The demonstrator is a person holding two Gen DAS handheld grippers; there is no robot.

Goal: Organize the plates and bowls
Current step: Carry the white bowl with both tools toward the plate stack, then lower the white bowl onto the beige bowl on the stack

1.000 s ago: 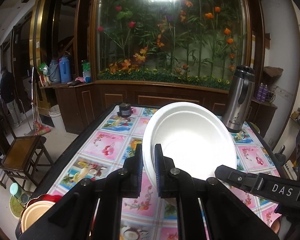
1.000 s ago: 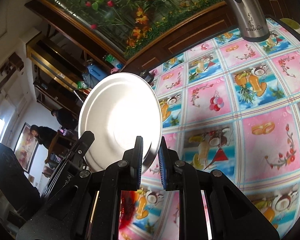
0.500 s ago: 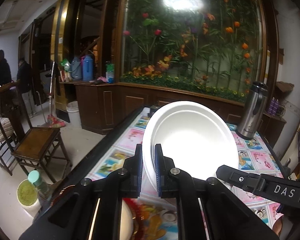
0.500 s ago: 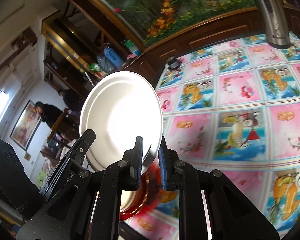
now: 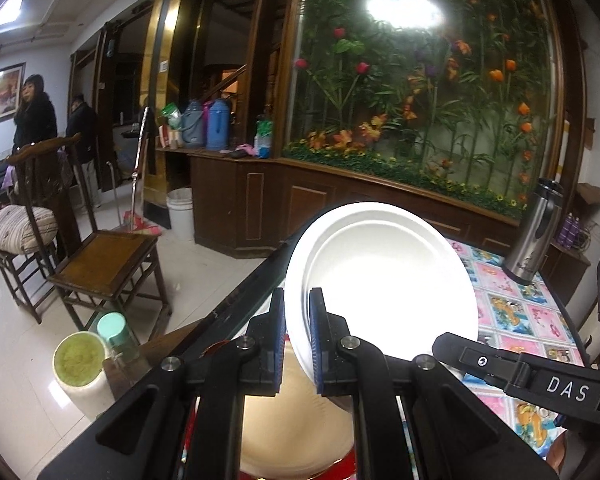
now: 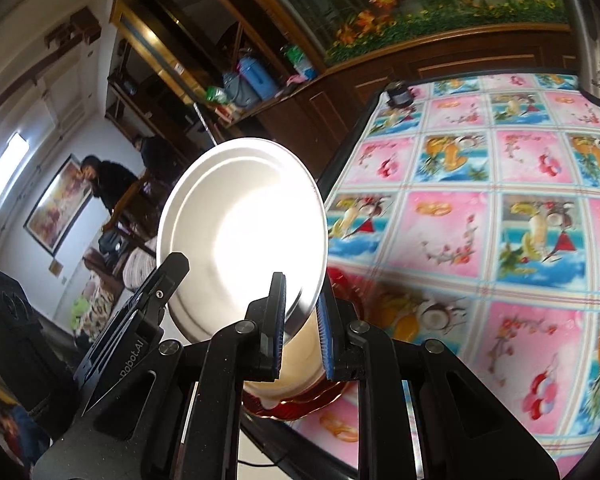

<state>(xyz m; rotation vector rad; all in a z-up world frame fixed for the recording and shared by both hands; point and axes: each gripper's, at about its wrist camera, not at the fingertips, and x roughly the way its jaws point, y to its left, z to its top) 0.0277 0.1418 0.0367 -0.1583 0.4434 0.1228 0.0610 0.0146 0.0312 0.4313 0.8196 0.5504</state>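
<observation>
The left claw point(image 5: 296, 336) grips a round white paper plate point(image 5: 384, 284) by its seven-o'clock rim; the right claw point(image 6: 300, 322) clamps another white plate point(image 6: 240, 232). Both have swung over the cream bowl point(image 5: 300, 412) at the worktop's point(image 6: 480, 208) edge.

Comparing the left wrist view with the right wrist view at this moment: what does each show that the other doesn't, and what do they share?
Left wrist only: the left claw shut on a white plate, a wooden chair, a white bucket.

Right wrist only: the right claw shut on a metal plate, a small dark jar.

Both: the patterned tablecloth, the steel thermos, the cream bowl below the claws, the flower display.
</observation>
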